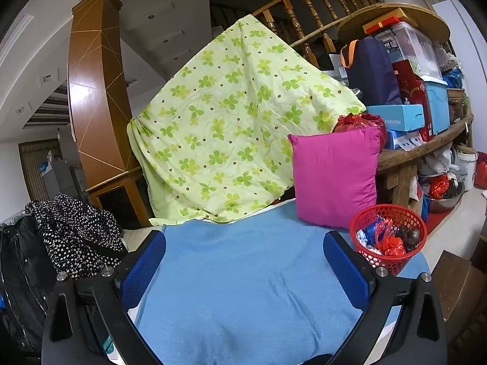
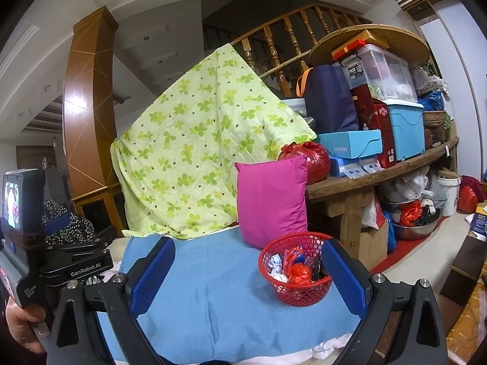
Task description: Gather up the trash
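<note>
A red mesh basket [image 1: 388, 237] stands on the blue cloth [image 1: 243, 273] at the right, holding crumpled red, blue and white wrappers and dark bits. It also shows in the right wrist view [image 2: 296, 269]. My left gripper [image 1: 243, 261] is open and empty above the blue cloth, left of the basket. My right gripper [image 2: 248, 273] is open and empty, its right finger [image 2: 345, 276] just right of the basket. The left gripper's body shows at the left of the right wrist view [image 2: 73, 261].
A pink cushion [image 1: 334, 176] stands behind the basket. A green floral quilt [image 1: 231, 121] hangs behind the cloth. A wooden bench [image 2: 380, 176] at the right carries boxes and a red bag [image 2: 313, 158]. Dark clothes [image 1: 61, 237] lie at the left.
</note>
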`<state>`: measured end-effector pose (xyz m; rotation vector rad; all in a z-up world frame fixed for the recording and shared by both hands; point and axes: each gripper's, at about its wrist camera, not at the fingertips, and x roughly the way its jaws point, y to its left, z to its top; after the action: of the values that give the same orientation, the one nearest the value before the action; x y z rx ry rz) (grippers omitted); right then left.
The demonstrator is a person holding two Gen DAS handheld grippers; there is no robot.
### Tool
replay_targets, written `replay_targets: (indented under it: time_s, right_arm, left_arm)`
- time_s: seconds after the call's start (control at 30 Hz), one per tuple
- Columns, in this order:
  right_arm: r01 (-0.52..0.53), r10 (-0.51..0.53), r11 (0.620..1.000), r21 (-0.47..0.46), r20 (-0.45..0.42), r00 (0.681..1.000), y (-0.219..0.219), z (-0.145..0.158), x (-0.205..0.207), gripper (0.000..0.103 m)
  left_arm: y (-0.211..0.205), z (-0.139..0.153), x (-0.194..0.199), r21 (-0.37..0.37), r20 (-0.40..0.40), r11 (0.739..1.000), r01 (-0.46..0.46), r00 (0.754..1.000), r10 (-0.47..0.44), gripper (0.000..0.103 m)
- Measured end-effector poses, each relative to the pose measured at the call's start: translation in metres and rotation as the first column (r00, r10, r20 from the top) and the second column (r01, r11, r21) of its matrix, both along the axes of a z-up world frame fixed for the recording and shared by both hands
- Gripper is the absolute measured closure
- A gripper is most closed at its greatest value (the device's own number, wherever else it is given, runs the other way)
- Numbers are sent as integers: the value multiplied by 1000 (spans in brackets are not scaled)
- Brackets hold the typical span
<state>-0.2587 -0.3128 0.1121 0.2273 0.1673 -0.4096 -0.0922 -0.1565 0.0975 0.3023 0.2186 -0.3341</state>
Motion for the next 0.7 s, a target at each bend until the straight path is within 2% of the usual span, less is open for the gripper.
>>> replay_targets:
  time_s: [0.37,0.7]
  right_arm:
    - [-17,19,1000,22,-67,998,1,-11,10,4]
    - [-14,15,1000,20,-72,997,1,-10,12,4]
  left_arm:
    - [1,-13,-1,17,-34,1000,10,999,-10,0]
    - [-1,-17,-1,34,-42,999,15,999,-13,0]
